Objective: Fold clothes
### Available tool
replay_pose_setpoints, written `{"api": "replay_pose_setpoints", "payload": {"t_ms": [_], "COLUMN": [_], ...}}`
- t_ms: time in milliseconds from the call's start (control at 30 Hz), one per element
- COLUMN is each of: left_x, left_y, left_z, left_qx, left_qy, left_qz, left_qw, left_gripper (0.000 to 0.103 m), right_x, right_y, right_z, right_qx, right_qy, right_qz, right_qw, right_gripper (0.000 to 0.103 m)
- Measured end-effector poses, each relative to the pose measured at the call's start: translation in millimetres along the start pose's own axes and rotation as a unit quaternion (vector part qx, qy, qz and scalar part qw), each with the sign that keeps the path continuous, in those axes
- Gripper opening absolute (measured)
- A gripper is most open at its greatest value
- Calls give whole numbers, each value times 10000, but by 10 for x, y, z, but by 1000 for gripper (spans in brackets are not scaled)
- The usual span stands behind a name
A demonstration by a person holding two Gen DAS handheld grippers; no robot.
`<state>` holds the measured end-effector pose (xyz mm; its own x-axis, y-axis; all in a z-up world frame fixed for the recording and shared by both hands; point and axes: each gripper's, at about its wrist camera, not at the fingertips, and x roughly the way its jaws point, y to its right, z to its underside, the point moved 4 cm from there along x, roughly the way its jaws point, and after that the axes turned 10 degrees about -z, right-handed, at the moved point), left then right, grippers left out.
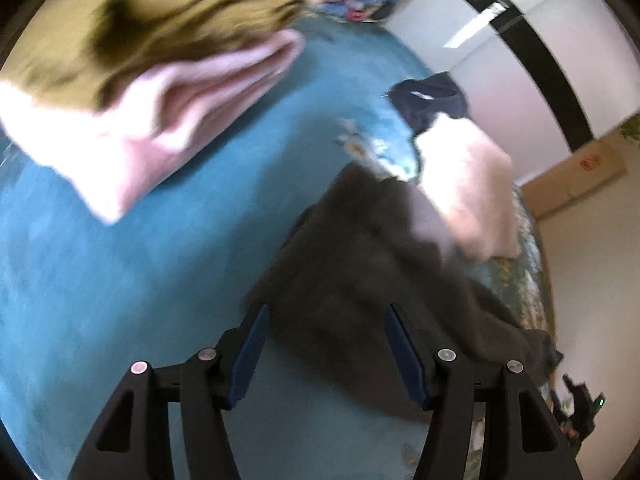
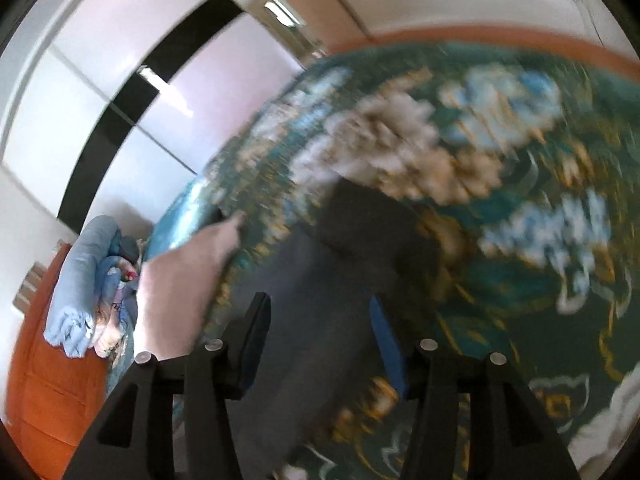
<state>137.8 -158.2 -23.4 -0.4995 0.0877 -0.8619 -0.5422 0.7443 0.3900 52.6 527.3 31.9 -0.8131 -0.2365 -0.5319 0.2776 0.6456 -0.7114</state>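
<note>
Left gripper: fingers wide apart, holding nothing. Dark gray garment crumpled on teal bedspread, 12 o'clock of tips. Prob light, floppy, so pinch near hem/corner. Right gripper: spread wide too, empty, same garment ahead, v blurry.

Left gripper: mine, jaws spread wide, nothing between them. Right gripper: mine, jaws likewise spread, nothing clamped.

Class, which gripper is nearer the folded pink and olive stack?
Left. The left gripper views the stack just ahead-left; the right gripper faces the dark garment, stack unseen.
</note>
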Motion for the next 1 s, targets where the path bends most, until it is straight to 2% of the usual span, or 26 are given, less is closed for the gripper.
{"api": "replay_pose_setpoints", "payload": {"t_ms": [133,367,467,533,567,633,700,800,900,1000], "left_x": [35,271,338,342,345,348,343,334,330,372], "left_y": [-133,-150,-117,-122,-120,-111,-126,-134,-127,-74], "left_z": [79,120,131,113,106,106,103,100,117,148], "left_qx": [-196,-575,-692,-761,-777,-783,-782,-842,-866,-782], "left_qy": [-108,-522,-616,-579,-582,-586,-585,-597,-626,-719], "left_qz": [-58,516,611,646,640,619,616,660,751,864], "left_qw": [9997,9956,9938,9933,9932,9933,9933,9925,9914,9906], "left_gripper": [64,71,71,72,72,72,72,72,72,72], "right_x": [158,527,631,639,634,613,529,258,-256,-309], "right_y": [314,477,533,586,605,596,463,59,-161,51], "right_z": [115,92,66,66,66,59,30,-65,-66,10], "right_qx": [625,1093,1216,1534,1694,1890,1802,1195,1004,1159], "right_qy": [-136,-24,93,278,353,383,352,321,554,537], "right_qz": [-104,-345,-361,-552,-664,-880,-1011,-1284,-1910,-1680], "right_qw": [9979,9934,9919,9862,9827,9773,9778,9840,9749,9775], "right_gripper": [54,56,56,58,55,21,12,9,8,8]}}
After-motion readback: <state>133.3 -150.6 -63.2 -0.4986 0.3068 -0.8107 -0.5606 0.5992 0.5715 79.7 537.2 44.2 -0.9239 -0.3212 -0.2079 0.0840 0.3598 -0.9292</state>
